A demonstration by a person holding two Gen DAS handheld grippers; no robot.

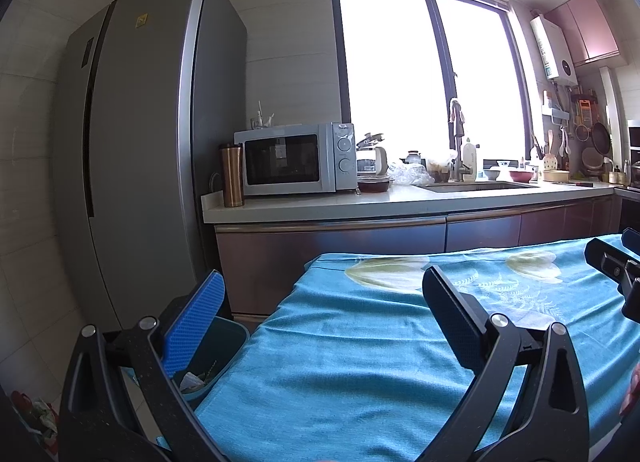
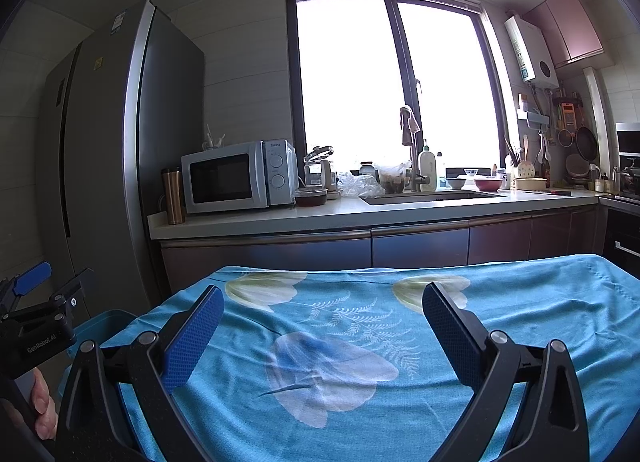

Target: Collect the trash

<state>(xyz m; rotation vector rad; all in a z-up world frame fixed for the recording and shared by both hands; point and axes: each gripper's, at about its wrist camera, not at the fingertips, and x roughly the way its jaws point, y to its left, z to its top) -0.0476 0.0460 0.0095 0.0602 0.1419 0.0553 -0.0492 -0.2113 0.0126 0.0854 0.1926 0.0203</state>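
Fingers spread wide on both my left gripper (image 1: 320,302) and right gripper (image 2: 322,314), holding nothing. Trash bin (image 1: 224,346) with crumpled scraps sits behind my left finger, beside the blue-clothed tabletop (image 2: 360,342).

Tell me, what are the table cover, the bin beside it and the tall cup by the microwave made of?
The table cover looks like soft woven cloth: matte, creased, printed with pale flowers. The bin seems to be plastic, with a smooth, dull teal wall. The tall cup looks like brushed metal, copper-coloured with streaky highlights, under a dark lid.
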